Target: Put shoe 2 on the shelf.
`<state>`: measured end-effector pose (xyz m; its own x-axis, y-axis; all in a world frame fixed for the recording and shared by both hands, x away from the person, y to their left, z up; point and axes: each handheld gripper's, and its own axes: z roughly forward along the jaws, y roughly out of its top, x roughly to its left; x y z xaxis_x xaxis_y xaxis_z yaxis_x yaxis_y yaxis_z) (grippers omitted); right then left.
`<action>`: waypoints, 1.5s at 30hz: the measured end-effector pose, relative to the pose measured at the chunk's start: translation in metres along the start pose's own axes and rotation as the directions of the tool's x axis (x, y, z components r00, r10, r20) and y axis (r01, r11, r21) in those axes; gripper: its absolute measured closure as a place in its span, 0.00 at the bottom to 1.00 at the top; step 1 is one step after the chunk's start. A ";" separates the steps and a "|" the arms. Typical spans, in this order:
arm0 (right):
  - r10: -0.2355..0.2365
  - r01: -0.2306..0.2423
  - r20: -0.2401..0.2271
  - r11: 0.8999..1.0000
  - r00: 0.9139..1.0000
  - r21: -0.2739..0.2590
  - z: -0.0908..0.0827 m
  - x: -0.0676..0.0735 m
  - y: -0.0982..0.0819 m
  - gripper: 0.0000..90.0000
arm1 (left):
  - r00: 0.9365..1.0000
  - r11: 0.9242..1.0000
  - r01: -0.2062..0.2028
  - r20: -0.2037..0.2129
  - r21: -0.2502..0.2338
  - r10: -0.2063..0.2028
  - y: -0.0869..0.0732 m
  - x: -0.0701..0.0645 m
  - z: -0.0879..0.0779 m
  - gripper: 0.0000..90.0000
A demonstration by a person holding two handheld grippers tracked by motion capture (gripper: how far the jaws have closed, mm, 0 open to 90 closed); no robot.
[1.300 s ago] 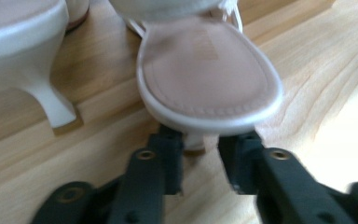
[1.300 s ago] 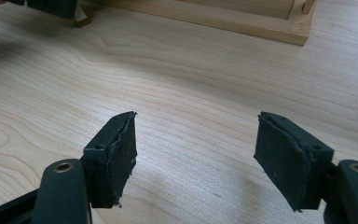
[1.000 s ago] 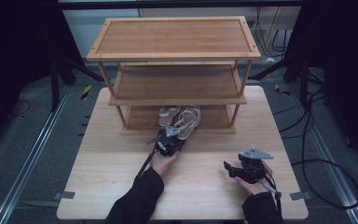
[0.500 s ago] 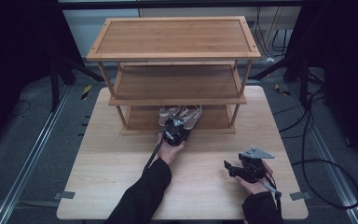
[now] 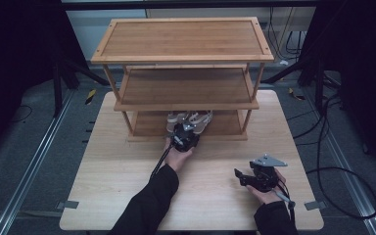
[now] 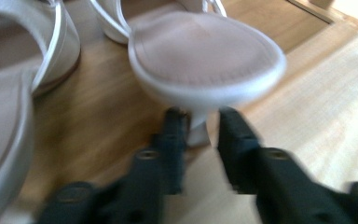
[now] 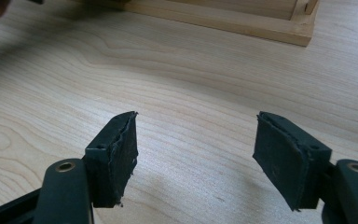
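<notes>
The left gripper (image 6: 196,116) has just been opening; its jaws stand slightly apart with the heel of a sandal (image 6: 205,60) between them, seemingly free of the pads. The sandal sits on the rack's (image 5: 142,132) bottom shelf, its mate (image 6: 9,93) beside it. The right gripper (image 7: 196,144) hovers over bare worktop (image 7: 191,79), jaws wide apart.

Left hand-held gripper (image 5: 188,132): forearm stretched forward, jaws narrowly parted, having just been opening.
Right hand-held gripper (image 5: 238,176): held low at the person's side, jaws wide apart, nothing between.
</notes>
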<state>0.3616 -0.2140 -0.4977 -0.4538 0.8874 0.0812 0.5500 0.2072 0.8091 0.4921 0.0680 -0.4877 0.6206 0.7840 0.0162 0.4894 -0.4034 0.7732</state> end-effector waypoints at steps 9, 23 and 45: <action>0.001 -0.001 0.001 1.000 1.000 0.002 -0.001 0.002 -0.001 0.33 | 0.999 0.999 0.033 0.024 -0.012 -0.032 -0.028 0.019 -0.061 0.55; 0.013 -0.013 0.024 1.000 1.000 -0.003 -0.002 -0.004 -0.003 0.30 | 0.995 0.996 0.091 -0.052 0.007 -0.090 -0.088 0.053 -0.142 0.40; 0.032 -0.031 0.089 0.999 0.996 -0.011 -0.008 -0.011 -0.002 0.23 | 0.940 0.959 0.284 -0.192 -0.018 -0.282 -0.158 0.116 -0.201 0.30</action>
<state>0.3597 -0.2274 -0.4954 -0.3721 0.9266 0.0547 0.5557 0.1752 0.8127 0.3639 0.3175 -0.4809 0.3277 0.9413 -0.0807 0.6345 -0.1560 0.7570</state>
